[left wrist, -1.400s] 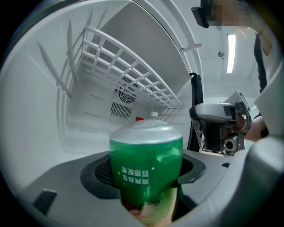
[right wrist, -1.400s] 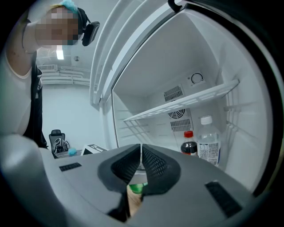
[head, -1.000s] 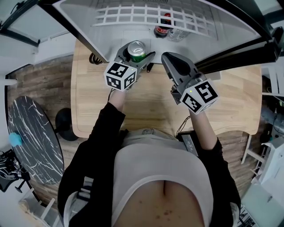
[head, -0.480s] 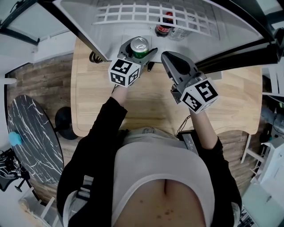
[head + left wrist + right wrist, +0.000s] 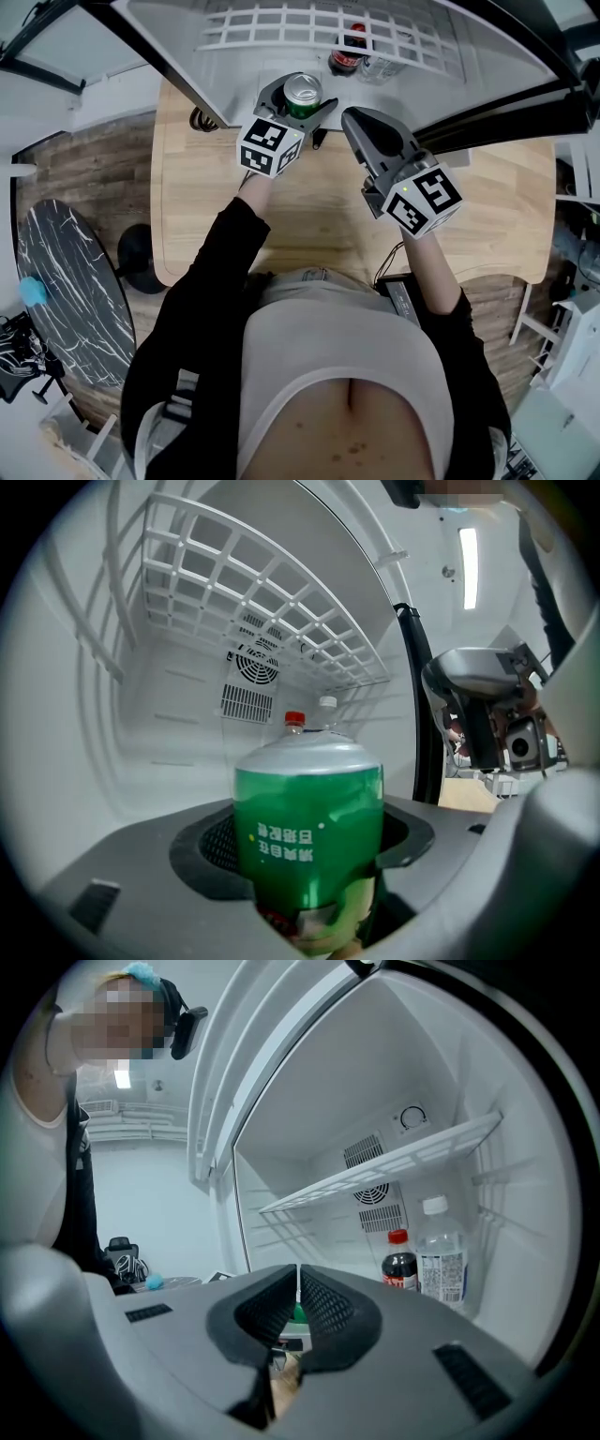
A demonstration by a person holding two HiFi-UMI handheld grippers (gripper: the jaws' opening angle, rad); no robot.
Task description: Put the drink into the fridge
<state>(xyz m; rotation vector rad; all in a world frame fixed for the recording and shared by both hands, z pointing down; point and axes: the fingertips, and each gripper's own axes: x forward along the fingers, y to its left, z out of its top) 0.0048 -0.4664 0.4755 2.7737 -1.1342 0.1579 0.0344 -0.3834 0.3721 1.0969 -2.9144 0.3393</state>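
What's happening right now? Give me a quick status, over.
Left gripper shut on green can, at the fridge opening. Right gripper shut, empty. Cola bottle and water bottle stand at the back, apart from the can.

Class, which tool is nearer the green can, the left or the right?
Left. The left tool is shut on the can, so it touches it. The right tool is shut on nothing and sits apart, to the can's right.

I see a green can [image 5: 309,827] with a silver top and white print, a dark bottle [image 5: 400,1267] capped red, a clear bottle [image 5: 441,1265] capped white, a white fridge [image 5: 169,696], a pale wood table [image 5: 319,216].
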